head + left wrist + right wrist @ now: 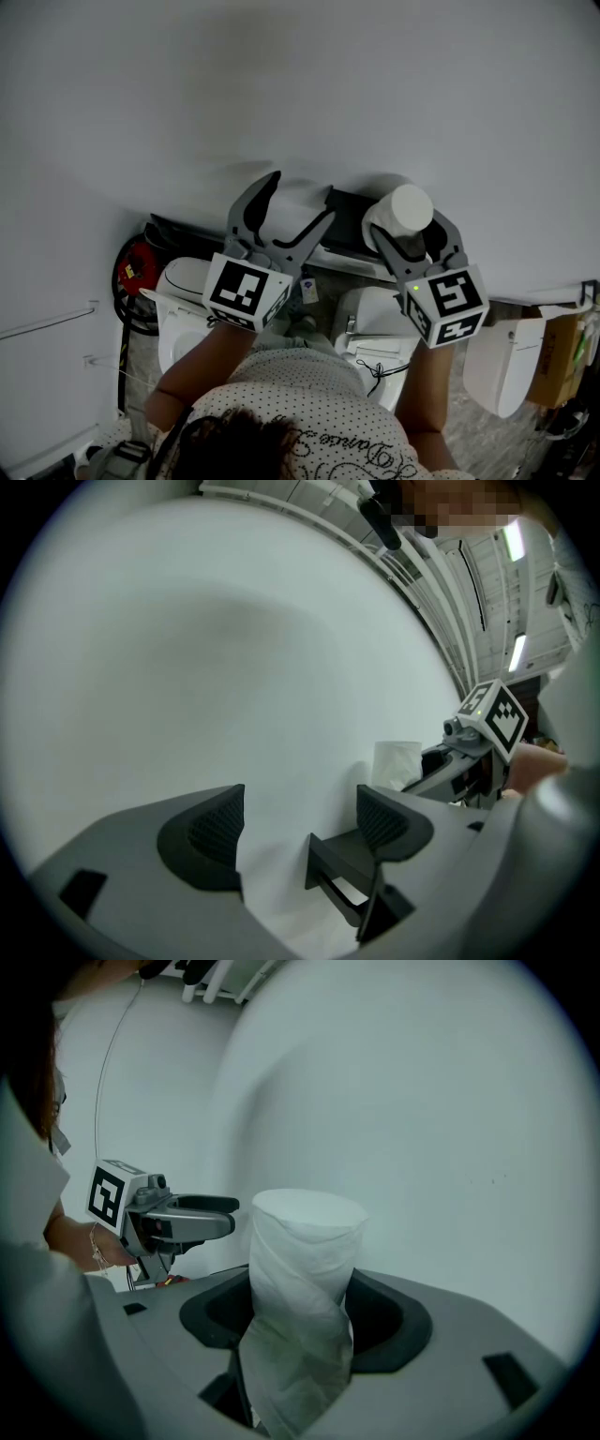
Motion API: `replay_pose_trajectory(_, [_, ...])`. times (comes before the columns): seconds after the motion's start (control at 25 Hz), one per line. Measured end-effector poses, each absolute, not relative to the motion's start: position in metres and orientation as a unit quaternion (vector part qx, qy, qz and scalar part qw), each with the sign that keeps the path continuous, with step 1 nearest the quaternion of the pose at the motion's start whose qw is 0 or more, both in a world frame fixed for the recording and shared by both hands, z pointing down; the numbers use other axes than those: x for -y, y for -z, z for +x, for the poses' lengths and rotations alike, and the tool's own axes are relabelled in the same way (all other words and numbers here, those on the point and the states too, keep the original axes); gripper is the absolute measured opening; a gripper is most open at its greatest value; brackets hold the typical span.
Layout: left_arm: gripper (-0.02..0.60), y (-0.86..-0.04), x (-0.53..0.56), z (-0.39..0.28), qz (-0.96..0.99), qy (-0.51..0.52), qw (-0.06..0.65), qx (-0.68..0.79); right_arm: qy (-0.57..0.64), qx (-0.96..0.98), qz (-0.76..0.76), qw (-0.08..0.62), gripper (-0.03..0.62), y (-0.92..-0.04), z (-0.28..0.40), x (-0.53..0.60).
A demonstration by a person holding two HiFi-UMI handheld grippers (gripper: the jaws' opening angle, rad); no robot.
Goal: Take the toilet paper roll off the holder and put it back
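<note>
white wall [281, 84] | right gripper [302, 1321] clamped on toilet roll [307, 1241] | left gripper [300, 822] at its 9 o'clock, wide open, empty

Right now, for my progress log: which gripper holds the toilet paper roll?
The right gripper: its jaws squeeze the toilet paper roll. The left gripper stands open, nothing between its jaws.

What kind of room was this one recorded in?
Probably a bathroom mock-up or fixtures storeroom, not a home bathroom: several white toilets stand side by side, a black holder hangs on the white wall, and the right claw grips a toilet paper roll.
</note>
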State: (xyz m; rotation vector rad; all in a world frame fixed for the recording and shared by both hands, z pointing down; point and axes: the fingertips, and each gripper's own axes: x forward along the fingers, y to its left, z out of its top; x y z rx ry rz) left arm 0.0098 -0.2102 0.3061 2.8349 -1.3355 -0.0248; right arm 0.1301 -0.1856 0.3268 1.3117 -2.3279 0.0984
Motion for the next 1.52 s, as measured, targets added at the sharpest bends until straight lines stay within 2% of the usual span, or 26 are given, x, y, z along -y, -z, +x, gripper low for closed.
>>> replay_pose_trajectory(0.8, [0.359, -0.304, 0.206, 0.004, 0.905, 0.011, -0.006, 0.426, -0.011, 0.858, 0.470, 0.207, 0.296, -0.297, 0.122, 0.174])
replay_pose_trajectory(1.52, [0.359, -0.317, 0.200, -0.001, 0.904, 0.005, 0.010, 0.428, -0.024, 0.859, 0.464, 0.214, 0.295, -0.302, 0.121, 0.147])
